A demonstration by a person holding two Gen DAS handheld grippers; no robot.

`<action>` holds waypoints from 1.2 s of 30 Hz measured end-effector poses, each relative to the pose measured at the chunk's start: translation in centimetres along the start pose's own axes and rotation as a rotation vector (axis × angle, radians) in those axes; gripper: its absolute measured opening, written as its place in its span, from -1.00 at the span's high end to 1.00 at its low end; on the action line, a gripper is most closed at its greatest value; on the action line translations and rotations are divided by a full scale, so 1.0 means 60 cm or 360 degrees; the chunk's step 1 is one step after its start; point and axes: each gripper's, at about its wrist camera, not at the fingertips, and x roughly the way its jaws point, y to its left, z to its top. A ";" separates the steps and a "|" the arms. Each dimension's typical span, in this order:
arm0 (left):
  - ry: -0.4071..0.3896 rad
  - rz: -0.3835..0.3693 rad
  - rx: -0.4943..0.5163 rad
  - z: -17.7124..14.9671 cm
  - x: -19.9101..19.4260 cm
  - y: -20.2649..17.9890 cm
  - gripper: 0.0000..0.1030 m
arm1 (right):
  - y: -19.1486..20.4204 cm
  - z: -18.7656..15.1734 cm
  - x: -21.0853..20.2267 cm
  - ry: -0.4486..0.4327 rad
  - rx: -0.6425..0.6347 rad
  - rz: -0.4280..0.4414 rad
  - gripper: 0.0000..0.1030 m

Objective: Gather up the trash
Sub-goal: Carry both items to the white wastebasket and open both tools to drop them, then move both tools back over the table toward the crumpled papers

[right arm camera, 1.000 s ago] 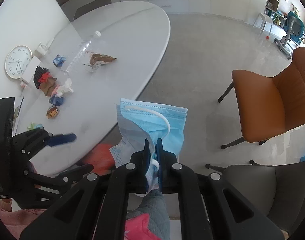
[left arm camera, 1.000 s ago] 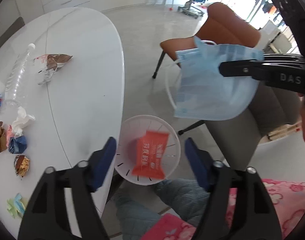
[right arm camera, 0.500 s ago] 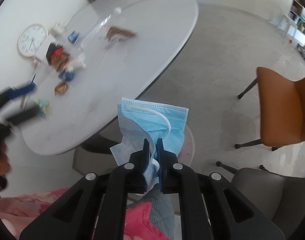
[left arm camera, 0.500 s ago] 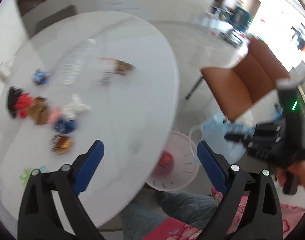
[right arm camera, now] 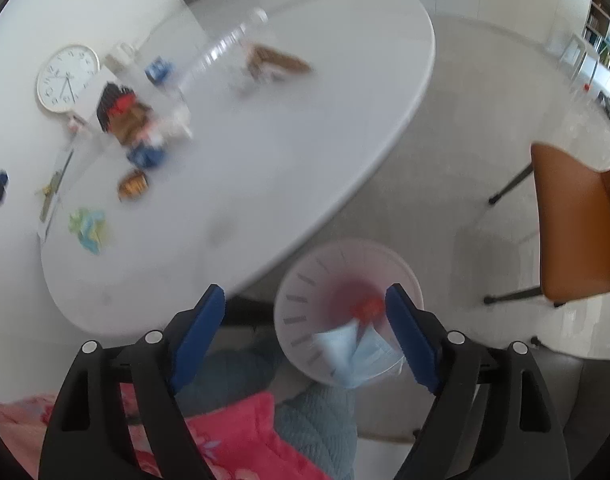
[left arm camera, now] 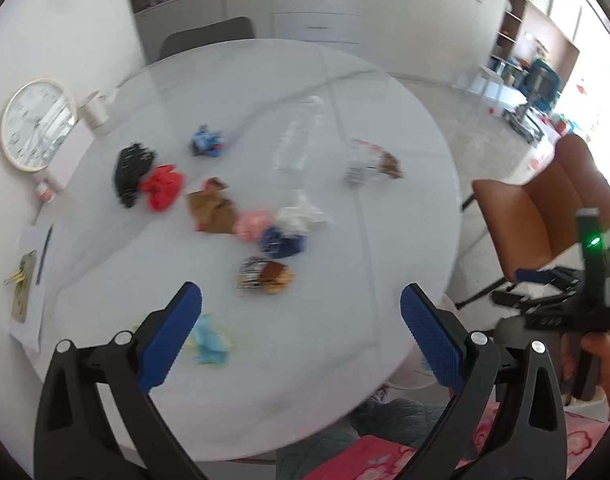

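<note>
My right gripper (right arm camera: pixel 305 336) is open and empty above the white bin (right arm camera: pixel 305 300) on the floor by the table edge. A blue face mask (right arm camera: pixel 355 354) lies at the bin's near rim, with a red wrapper (right arm camera: pixel 369 306) inside. My left gripper (left arm camera: pixel 301 336) is open and empty over the white table (left arm camera: pixel 345 120), facing scattered trash: a brown striped wrapper (left arm camera: pixel 267 276), a dark blue wad (left arm camera: pixel 283 242), white tissue (left arm camera: pixel 301 214), pink paper (left arm camera: pixel 251 224), brown paper (left arm camera: pixel 213 210), red and black pieces (left arm camera: pixel 161 186), and a light blue-green wrapper (left arm camera: pixel 209 340).
A clear plastic bottle (left arm camera: pixel 297 140) and a torn brown packet (left arm camera: pixel 379 162) lie farther back. A wall clock (left arm camera: pixel 35 124) and a mug (left arm camera: pixel 95 114) stand at the left edge, papers (left arm camera: pixel 29 288) near left. An orange chair (right arm camera: pixel 577 232) stands right of the bin.
My right gripper has opened and the blue mask has dropped into the bin. My left gripper has swung from the bin up to face the trash on the table.
</note>
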 end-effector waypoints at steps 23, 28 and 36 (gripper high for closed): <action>0.0062 0.0104 -0.0261 -0.098 0.065 0.272 -0.85 | 0.267 0.146 -0.011 -0.0256 -0.0317 -0.0040 -0.96; 0.0094 0.0073 -0.0264 -0.102 0.094 0.296 -0.85 | 0.313 0.159 0.015 -0.0243 -0.0365 -0.0052 -0.96; 0.0077 0.0026 -0.0258 -0.079 0.101 0.312 -0.85 | 0.346 0.165 0.030 -0.0233 -0.0368 -0.0042 -0.96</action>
